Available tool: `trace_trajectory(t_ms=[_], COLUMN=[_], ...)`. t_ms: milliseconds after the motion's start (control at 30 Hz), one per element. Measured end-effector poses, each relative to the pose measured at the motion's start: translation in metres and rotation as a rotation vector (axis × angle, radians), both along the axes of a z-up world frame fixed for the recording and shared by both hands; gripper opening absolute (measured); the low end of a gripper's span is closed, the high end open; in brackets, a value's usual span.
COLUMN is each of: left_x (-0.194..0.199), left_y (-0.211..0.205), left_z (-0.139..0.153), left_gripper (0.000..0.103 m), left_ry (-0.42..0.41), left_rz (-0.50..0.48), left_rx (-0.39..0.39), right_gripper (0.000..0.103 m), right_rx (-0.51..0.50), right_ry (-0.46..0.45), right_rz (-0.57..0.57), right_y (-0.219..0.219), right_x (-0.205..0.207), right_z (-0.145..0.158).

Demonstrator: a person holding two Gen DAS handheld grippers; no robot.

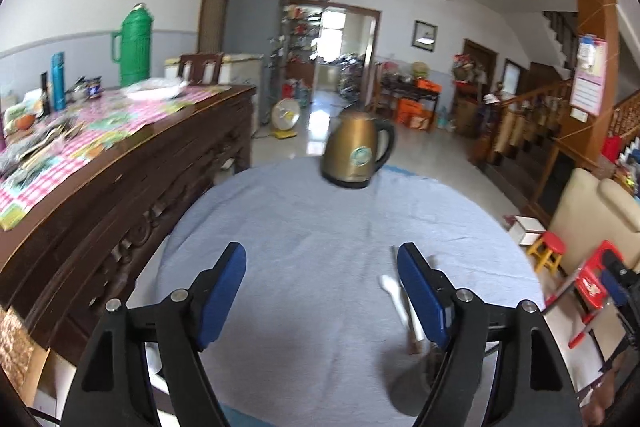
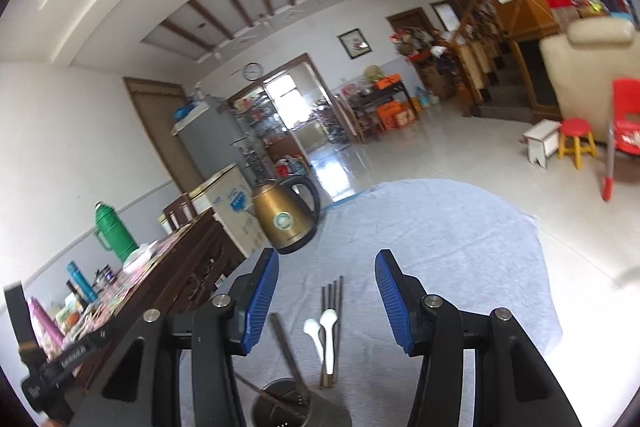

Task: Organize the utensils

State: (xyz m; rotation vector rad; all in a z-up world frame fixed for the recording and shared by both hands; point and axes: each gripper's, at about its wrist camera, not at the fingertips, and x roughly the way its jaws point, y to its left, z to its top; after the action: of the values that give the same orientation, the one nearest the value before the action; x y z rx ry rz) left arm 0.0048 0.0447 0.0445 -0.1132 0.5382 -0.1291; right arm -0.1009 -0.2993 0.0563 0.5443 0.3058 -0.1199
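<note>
My left gripper point(image 1: 320, 269) and right gripper point(image 2: 326, 275) both hover released, fingers spread, grasping nothing. Nearest, at six o'clock in the right view, a metal utensil holder point(image 2: 286, 405) already contains chopsticks. Beyond it, two white spoons point(image 2: 324, 333) rest on loose chopsticks point(image 2: 334, 311) on the bench point(image 2: 460, 247). Clamping may scatter them, I think. The kettle point(image 2: 282, 217) stands farthest. The left view barely shows the holder.
</note>
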Motion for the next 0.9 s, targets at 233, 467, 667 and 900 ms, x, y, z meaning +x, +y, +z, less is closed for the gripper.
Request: trace_trajectory(t_ms=[233, 467, 667, 900], left_x=[0.022, 0.032, 0.04, 0.053], left_y=[0.02, 0.014, 0.006, 0.004], left_z=[-0.03, -0.057, -0.067, -0.083], left_gripper=[0.079, 0.079, 0.079, 0.079], left_ry=[0.116, 0.195, 0.227, 0.276], left_rz=[0.096, 0.11, 0.112, 0.111], left_rx=[0.027, 0.084, 0.106, 0.121], right_gripper=[0.054, 0.054, 0.054, 0.054], right_rx=[0.052, 0.09, 0.126, 0.167], right_ry=[0.049, 0.121, 0.167, 0.214], right_rz=[-0.056, -0.052, -0.046, -0.043], right_y=[-0.028, -0.035, -0.043, -0.05], right_x=[0.001, 0.015, 0.025, 0.035], right_z=[-0.018, -0.039, -0.058, -0.077])
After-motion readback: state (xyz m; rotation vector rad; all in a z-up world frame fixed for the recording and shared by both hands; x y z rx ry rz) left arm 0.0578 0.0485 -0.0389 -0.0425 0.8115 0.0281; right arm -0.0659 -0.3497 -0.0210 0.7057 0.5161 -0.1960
